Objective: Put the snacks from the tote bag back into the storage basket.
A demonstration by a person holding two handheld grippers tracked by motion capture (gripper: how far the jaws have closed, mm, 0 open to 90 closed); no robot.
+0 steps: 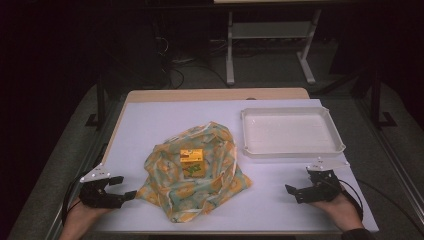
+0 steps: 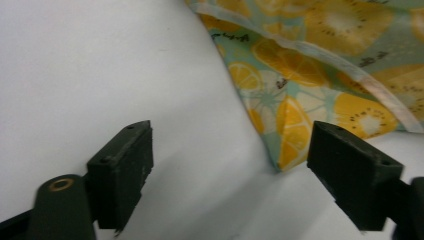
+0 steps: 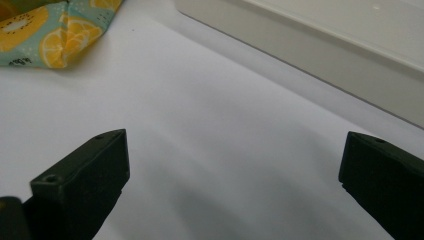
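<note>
The fruit-print cloth (image 1: 192, 172) lies rumpled mid-table w/ a small yellow box (image 1: 192, 161) on it, left of the white tray (image 1: 292, 131). Left gripper (image 1: 122, 189), jaws wide apart & empty, sits just beside the cloth's near-left corner. Right gripper (image 1: 295, 192), also spread w/ nothing between, rests near the tray, well apart from the cloth.

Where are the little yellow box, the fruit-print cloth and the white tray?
yellow box (image 1: 192, 162), high view, its top face.
fruit-print cloth (image 1: 165, 172), high view, its left half.
white tray (image 1: 294, 150), high view, its near rim.
</note>
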